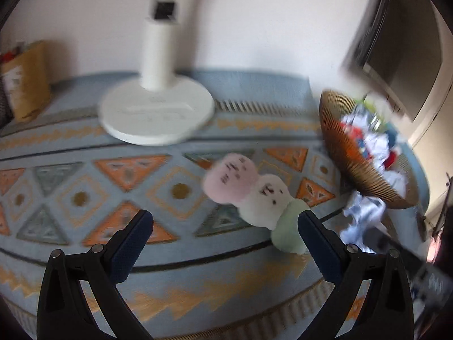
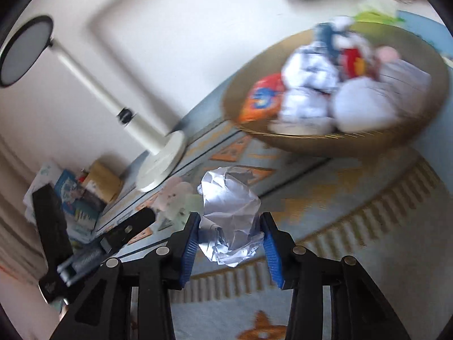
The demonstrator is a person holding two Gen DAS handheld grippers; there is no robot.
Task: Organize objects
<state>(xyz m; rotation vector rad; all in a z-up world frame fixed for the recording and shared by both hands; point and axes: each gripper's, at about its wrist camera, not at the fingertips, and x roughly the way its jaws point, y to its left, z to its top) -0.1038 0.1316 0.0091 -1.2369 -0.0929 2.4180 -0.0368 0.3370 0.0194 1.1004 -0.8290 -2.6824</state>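
A plush toy (image 1: 254, 195) made of pink, white and green balls lies on the patterned cloth (image 1: 113, 175). My left gripper (image 1: 225, 223) is open above the cloth, its right finger beside the toy's green end. My right gripper (image 2: 230, 226) is shut on a crumpled white paper ball (image 2: 230, 212) and holds it above the cloth. The paper ball also shows at the right of the left wrist view (image 1: 361, 218). A brown ribbed bowl (image 2: 354, 141) full of crumpled papers and wrappers stands beyond it, also in the left wrist view (image 1: 339, 147). The plush toy (image 2: 177, 198) shows blurred behind the paper.
A white lamp with a round base (image 1: 157, 113) stands at the back of the table, also in the right wrist view (image 2: 161, 164). A brown paper bag (image 1: 27, 82) leans at the far left. Books and packets (image 2: 76, 198) pile beyond the table. The left gripper (image 2: 93, 252) crosses the lower left.
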